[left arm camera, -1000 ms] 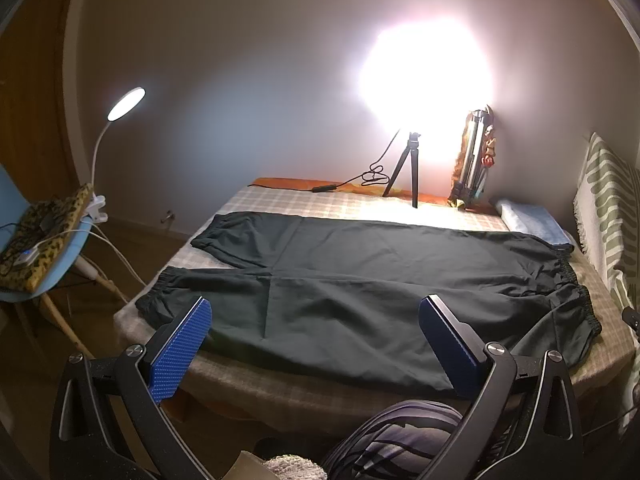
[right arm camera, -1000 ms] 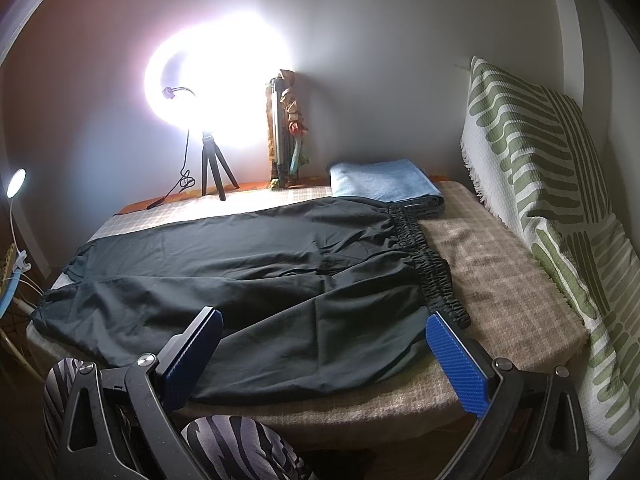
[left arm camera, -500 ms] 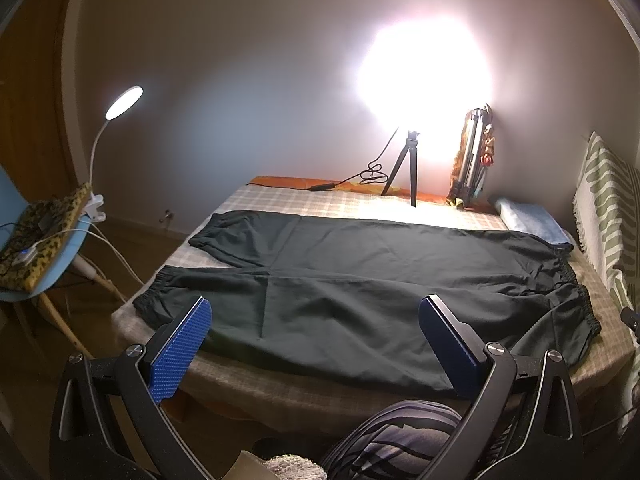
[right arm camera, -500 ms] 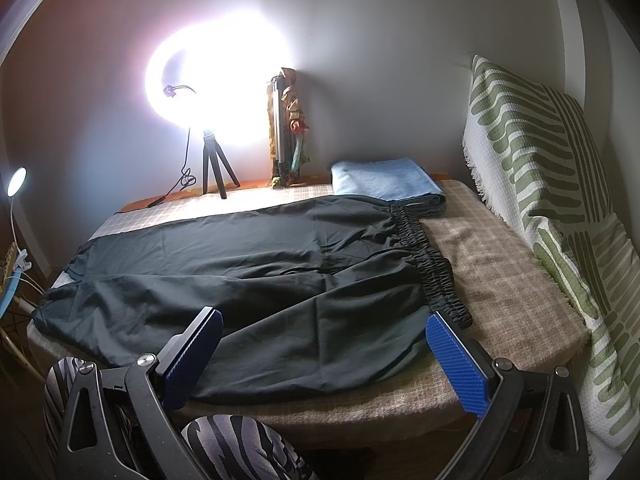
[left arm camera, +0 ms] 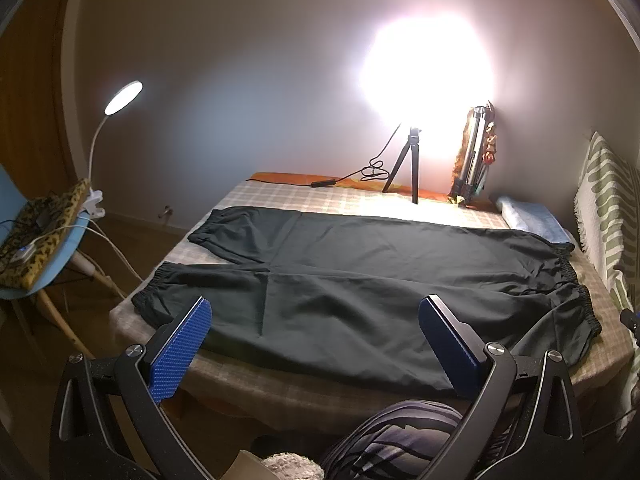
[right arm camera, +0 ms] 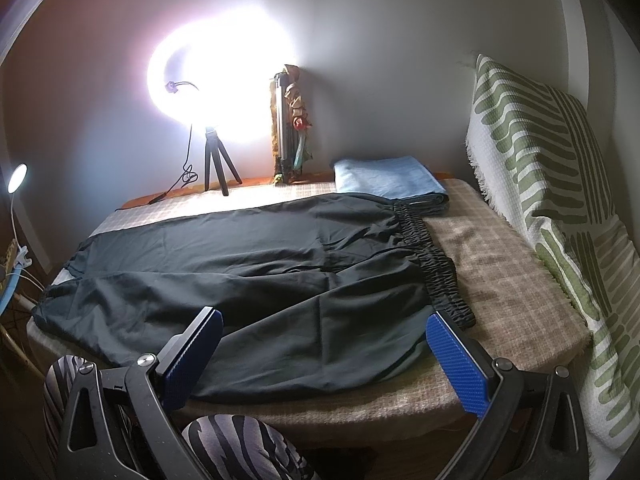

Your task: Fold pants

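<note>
Dark pants point(left arm camera: 360, 280) lie spread flat across a checked bed point(left arm camera: 328, 394), both legs side by side with cuffs at the left and the elastic waistband point(right arm camera: 434, 260) at the right. My left gripper point(left arm camera: 316, 332) hovers open above the bed's near edge, over the front leg, touching nothing. In the right wrist view the pants point(right arm camera: 240, 280) fill the bed, and my right gripper point(right arm camera: 324, 348) stands open near the waist end, with its blue pads point(right arm camera: 456, 356) empty and clear of the cloth.
A bright ring light on a tripod point(left arm camera: 410, 168) and a folded tripod point(right arm camera: 286, 128) stand at the far edge. A folded blue towel point(right arm camera: 384, 180) lies by the waistband. A striped cushion point(right arm camera: 560, 200) flanks the right. A chair with a clip lamp point(left arm camera: 44, 240) stands left. Striped knees point(right arm camera: 240, 444) sit below.
Almost nothing differs. The left wrist view has drifted very slightly; the pants lie as before and both grippers stay open.
</note>
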A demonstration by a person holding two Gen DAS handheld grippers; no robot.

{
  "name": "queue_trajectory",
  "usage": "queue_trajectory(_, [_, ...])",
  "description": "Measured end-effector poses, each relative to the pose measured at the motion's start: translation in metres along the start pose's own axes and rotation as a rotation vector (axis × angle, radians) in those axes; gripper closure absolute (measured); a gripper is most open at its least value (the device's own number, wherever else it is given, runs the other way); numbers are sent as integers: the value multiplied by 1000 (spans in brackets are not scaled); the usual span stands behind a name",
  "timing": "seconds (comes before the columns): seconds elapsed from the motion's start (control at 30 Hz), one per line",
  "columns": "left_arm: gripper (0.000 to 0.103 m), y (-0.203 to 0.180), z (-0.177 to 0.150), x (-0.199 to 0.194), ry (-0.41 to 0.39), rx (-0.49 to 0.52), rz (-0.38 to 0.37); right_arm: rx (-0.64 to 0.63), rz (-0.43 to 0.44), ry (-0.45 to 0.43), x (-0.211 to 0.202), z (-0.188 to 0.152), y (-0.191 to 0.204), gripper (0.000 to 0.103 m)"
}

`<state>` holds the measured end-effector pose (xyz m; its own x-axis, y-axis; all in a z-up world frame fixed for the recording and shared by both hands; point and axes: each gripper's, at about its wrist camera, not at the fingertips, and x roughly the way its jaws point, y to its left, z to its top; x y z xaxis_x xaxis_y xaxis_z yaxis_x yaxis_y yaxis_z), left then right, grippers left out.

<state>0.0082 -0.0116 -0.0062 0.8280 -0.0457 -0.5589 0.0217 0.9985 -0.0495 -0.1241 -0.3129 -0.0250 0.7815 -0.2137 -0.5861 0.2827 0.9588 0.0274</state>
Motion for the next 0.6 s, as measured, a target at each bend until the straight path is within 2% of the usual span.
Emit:
queue_trajectory(0.3, [0,9,-4,5,13,2,8,-18,29,-1,3,1,-3,0])
queue_trajectory(0.5, [0,31,-10,28,97,-30,3,-27,78,13,9,3,-16,0])
queue_trajectory(0.6, [0,41,-12,35,110,-27,20,-59,101,35,17,4,-21,1])
